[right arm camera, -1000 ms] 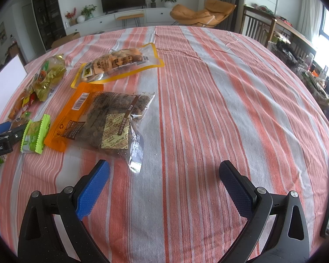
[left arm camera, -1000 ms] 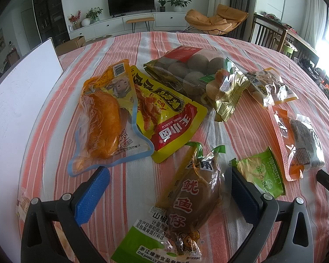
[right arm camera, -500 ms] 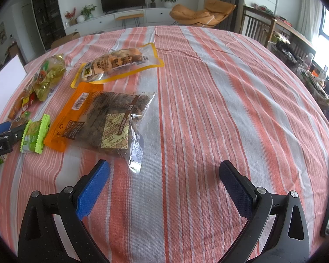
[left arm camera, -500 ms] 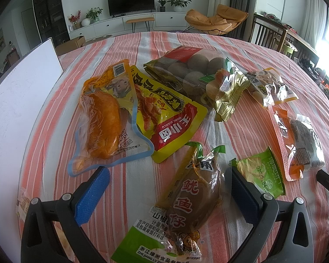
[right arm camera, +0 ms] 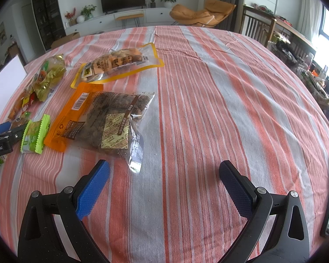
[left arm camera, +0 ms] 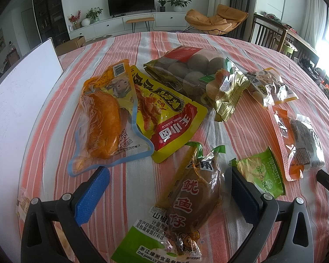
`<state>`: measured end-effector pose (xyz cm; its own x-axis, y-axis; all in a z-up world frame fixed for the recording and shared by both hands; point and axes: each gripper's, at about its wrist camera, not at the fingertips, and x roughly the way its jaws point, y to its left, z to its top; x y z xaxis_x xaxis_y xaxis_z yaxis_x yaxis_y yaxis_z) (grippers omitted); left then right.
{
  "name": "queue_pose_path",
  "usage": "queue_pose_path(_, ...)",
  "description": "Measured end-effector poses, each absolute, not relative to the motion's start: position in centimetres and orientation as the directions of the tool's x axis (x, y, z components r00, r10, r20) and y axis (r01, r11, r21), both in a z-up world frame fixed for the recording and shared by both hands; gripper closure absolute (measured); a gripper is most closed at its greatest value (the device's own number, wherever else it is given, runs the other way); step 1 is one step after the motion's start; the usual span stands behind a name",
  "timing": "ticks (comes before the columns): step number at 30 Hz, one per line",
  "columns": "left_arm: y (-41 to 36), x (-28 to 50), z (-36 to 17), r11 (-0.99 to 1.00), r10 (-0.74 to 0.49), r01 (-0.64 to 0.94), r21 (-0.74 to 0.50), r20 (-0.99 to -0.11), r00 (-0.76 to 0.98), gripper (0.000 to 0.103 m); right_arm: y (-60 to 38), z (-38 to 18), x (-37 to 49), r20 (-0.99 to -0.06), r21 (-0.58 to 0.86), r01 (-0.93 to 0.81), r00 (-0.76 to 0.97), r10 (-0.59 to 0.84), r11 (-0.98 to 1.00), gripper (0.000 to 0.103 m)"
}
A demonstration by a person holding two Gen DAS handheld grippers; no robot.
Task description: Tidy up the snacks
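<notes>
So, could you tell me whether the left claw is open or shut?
Open: the left claw has its pads apart, straddling the squid snack packet.

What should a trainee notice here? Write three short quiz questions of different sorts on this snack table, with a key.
1. True or false: the left gripper is shut on the brown squid packet.
2. Multiple choice: what lies between the right gripper's open fingers? A) the small green packet B) bare striped tablecloth C) the orange-edged bag of dark snacks
3. Fill in: the yellow and red pouch lies partly under the ____-rimmed clear pouch of orange food.

Key: 1 false, its fingers stand open on either side of the packet; 2 B; 3 blue.
</notes>
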<state>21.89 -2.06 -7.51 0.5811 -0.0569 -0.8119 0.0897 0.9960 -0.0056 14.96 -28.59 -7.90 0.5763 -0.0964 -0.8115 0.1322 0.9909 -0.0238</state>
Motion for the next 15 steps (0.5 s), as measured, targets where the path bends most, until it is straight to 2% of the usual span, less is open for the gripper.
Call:
queue_pose_path(10, -2.03, 21.87, -7.49, 0.995, -0.065, 0.103, -0.006, -0.813, 0.579, 0.000, -28.52, -7.88, 14.96, -0.811, -0.024, 0.132, 0.576, -0.096, 0.991, 0.002)
queue_pose_path(15, -2.12, 22.40, -6.72, 0.990, -0.104, 0.133, -0.048, -0.881, 0.462, 0.000, -28.58, -7.88, 15.02, -0.811, -0.023, 0.132, 0.577, -0.096, 0.991, 0.002)
